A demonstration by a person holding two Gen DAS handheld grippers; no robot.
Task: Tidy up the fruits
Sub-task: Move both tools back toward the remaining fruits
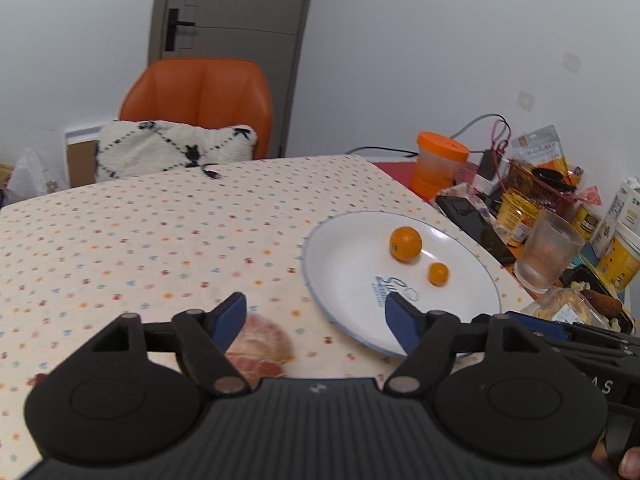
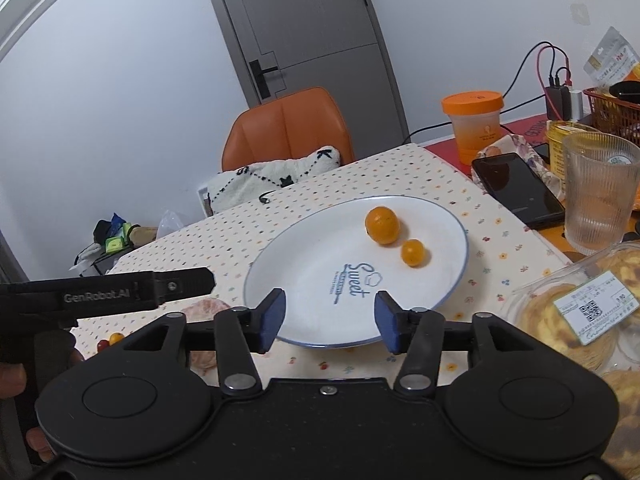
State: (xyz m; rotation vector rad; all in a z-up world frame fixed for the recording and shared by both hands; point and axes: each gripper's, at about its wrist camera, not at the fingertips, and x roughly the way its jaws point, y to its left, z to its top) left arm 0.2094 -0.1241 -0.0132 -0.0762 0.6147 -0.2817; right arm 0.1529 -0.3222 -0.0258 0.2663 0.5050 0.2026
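1. The table, under a dotted tablecloth (image 1: 160, 232), carries the work; clutter crowds its far right side.
2. The white plate (image 2: 304, 264), blue-rimmed and printed "Sweet", holds two fruits: a larger orange (image 2: 382, 225) and a small kumquat-like fruit (image 2: 412, 253), just beside each other but apart, on the plate's far right part.
3. The peeled citrus (image 1: 260, 350), pinkish (probably a pomelo or grapefruit piece), lies on the cloth just left of the plate, partly hidden by the left gripper's left finger. It will likely handle soft and easily bruised; a light hold across its widest part seems best.
4. Tiny fruits (image 2: 112, 339), orange and red, sit on the cloth near the left edge of the right wrist view; they look smooth and apt to roll.
5. The left gripper (image 1: 316, 320) is wide open and holds nothing, its jaws spanning cloth and plate rim.
6. The right gripper (image 2: 330, 320) is likewise spread apart and empty, poised over the plate's near rim.
7. A ribbed glass (image 2: 600, 196) appears empty.
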